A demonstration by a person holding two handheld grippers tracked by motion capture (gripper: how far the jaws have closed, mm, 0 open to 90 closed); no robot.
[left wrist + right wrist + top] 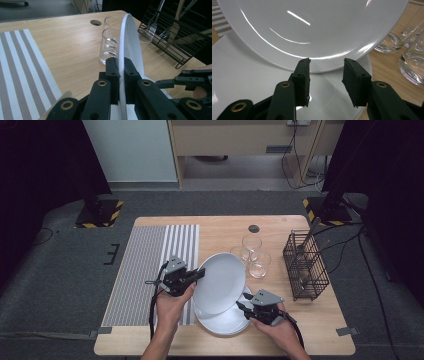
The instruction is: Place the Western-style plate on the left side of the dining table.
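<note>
Top plate (220, 282) lifted off stack, pinched by L gripper (197, 276).

Top plate is tilted up, its left rim clamped btwn L gripper's jaws; in the left gripper view the rim (123, 50) runs edge-on straight thru the closed pads. Lower edge hangs just above the bottom plate (227, 320), which lies flat at the table's (280, 345) front centre. R gripper (241, 306) sits at the bottom plate's right rim, jaws apart w/ nothing btwn them; right gripper view shows the gap facing the raised plate's underside (312, 27), bottom plate (244, 82) under the pads. Three glasses (251, 255) stand just behind the plates, near their right side. Wire cutlery basket (305, 265) w/ utensils further right. Striped placemat (150, 265) on the left, under the L hand (172, 302).
</note>
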